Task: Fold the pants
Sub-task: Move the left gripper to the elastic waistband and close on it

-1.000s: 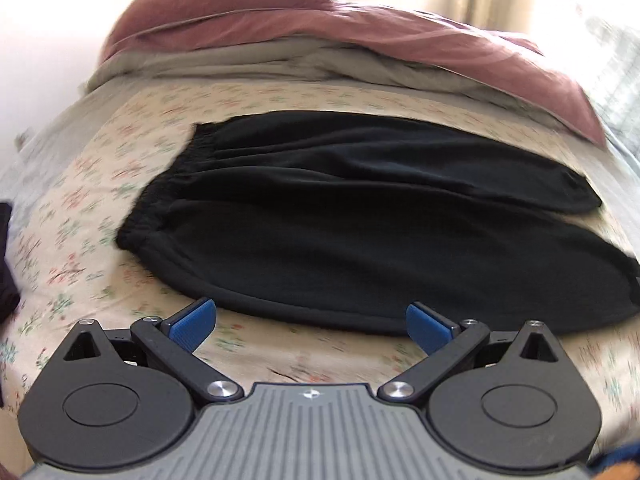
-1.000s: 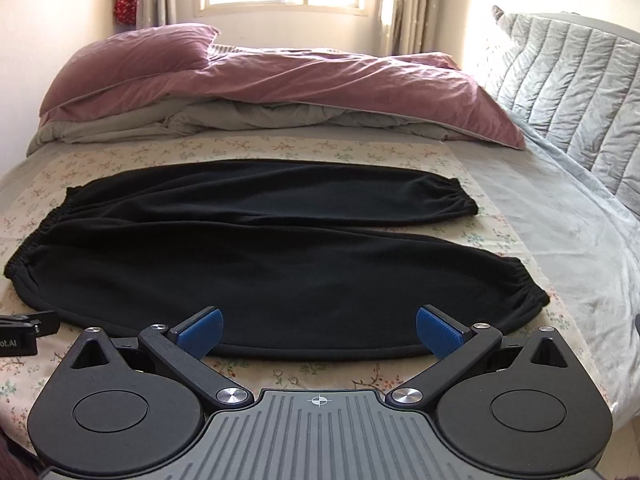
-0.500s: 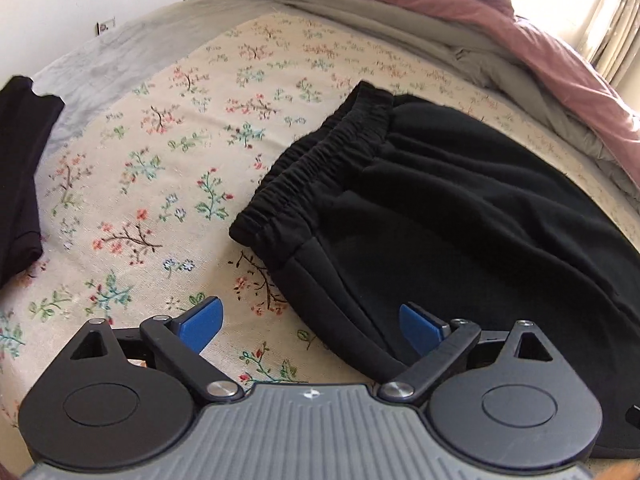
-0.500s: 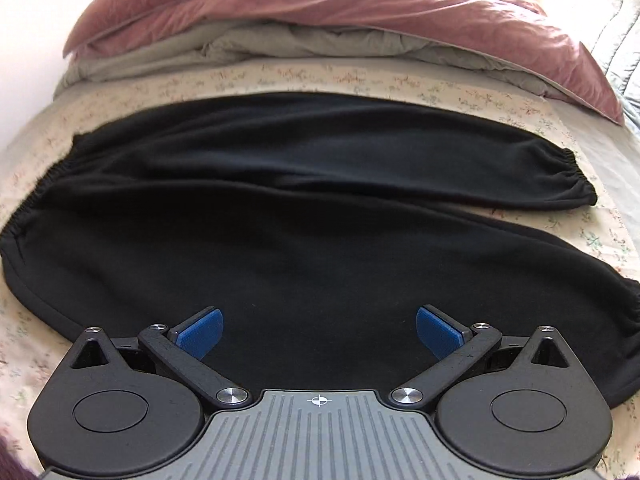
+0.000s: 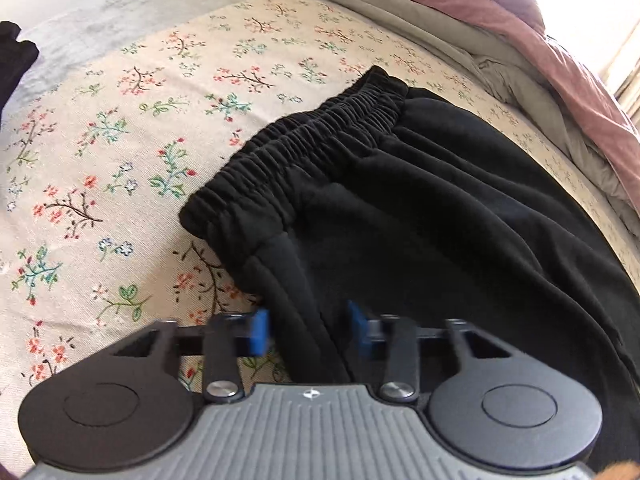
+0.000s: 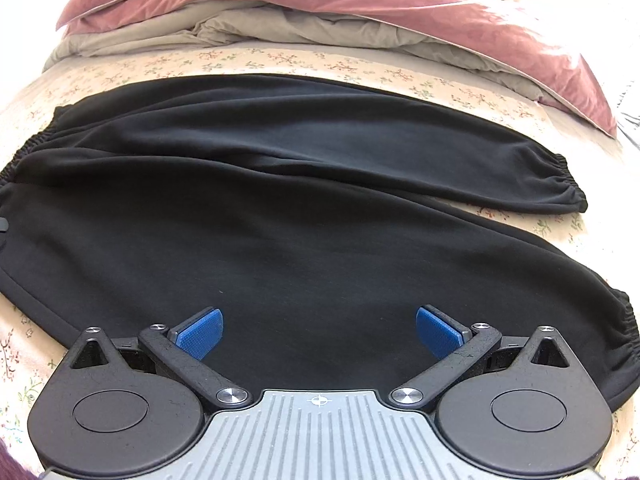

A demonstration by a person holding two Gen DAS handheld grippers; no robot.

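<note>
On floral sheet (image 5: 120, 128): L claw (image 5: 307, 330) half-shut astride pants (image 5: 400, 208) side edge, R claw (image 6: 318, 330) wide-spread over leg.

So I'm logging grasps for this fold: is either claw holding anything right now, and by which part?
Nothing firmly yet. The left claw straddles the near side edge of the pants below the waistband, pads still apart. The right claw is open over the near leg.
</note>
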